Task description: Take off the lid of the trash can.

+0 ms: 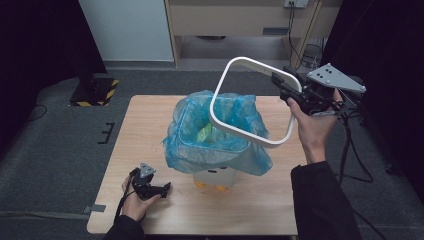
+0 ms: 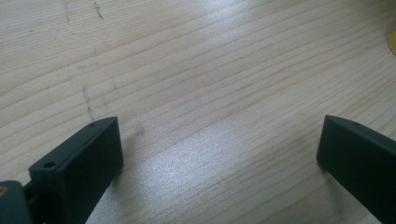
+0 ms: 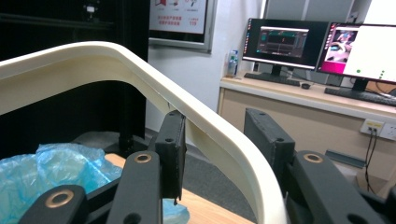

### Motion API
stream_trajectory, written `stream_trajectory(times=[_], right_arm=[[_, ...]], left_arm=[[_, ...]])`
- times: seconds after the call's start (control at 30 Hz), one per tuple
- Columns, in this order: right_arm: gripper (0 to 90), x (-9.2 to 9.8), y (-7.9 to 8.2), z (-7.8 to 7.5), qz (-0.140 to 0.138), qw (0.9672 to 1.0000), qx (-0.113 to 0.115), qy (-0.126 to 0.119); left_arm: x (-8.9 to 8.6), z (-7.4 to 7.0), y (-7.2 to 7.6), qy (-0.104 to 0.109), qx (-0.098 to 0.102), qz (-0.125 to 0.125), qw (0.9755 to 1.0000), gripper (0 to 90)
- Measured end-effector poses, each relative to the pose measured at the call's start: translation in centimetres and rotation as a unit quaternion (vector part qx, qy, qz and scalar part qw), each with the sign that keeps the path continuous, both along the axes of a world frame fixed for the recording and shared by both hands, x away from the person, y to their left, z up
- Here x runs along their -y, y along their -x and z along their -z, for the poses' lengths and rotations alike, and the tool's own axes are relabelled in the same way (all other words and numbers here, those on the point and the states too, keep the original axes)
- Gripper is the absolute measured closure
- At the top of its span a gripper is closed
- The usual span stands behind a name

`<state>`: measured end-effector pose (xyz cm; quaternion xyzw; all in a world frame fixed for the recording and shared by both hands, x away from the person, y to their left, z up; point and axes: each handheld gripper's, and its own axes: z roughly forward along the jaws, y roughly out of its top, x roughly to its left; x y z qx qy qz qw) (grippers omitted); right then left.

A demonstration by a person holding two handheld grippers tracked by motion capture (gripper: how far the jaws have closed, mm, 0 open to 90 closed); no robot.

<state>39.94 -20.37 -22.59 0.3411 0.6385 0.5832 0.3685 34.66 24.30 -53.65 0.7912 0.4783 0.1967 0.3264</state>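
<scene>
Nearest, at the front left of the wooden surface [image 1: 150, 115]: left tongs [image 1: 166, 187] in a hand resting on the wood, pointing right, jaws wide apart with bare wood between them, gripping nothing.

Past that, mid-surface: a small white bin [image 1: 215, 177], standing upright, lined with a blue plastic bag [image 1: 200, 145] whose edge spills over and hangs down the outside; something green inside, something yellow low at the bin's front.

Above and to the right of the bin, lifted clear of it: a white ring-shaped bin rim [image 1: 247, 105], a rounded rectangle. Tilted steeply, its opening facing left and forward; long axis running from the near edge, low over the bag, up to the far corner, high. Right tongs [image 1: 284, 88] clamped on the ring's upper right corner, one jaw inside the loop and one outside, pads pressing the plastic.

Farthest, in the right gripper view: a desk [image 3: 299, 93] with two lit monitors [image 3: 322, 46] against the wall.
</scene>
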Motion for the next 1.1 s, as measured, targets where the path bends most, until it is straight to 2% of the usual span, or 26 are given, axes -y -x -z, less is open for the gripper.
stream_trajectory(times=[0.33,0.47,0.57,0.7,0.93,1.1], right_arm=[[60.2,2.1,1.1,-0.6,0.032,0.9992,0.022,0.006],[60.2,3.4,1.4,-0.4,0.043,0.9988,0.022,-0.011],[60.1,4.5,1.8,-0.1,0.059,0.9979,0.028,-0.001],[60.1,5.7,2.3,0.1,0.07,0.9969,0.033,-0.012],[60.1,7.4,2.9,1.6,0.104,0.9932,0.046,-0.024],[60.2,8.6,3.0,3.1,0.112,0.992,0.046,-0.034]], left_arm=[[0.0,0.0,0.0,0.0,0.0,0.0,1.0,0.0],[0.0,0.0,0.0,0.001,-0.001,-0.002,1.0,0.0],[0.0,0.0,0.0,-0.001,-0.002,0.0,1.0,0.0],[0.0,0.0,0.0,-0.002,-0.002,0.0,1.0,0.0],[0.0,0.0,0.0,-0.002,-0.002,0.0,1.0,0.0],[0.0,0.0,0.0,-0.002,-0.002,-0.002,1.0,0.0]])
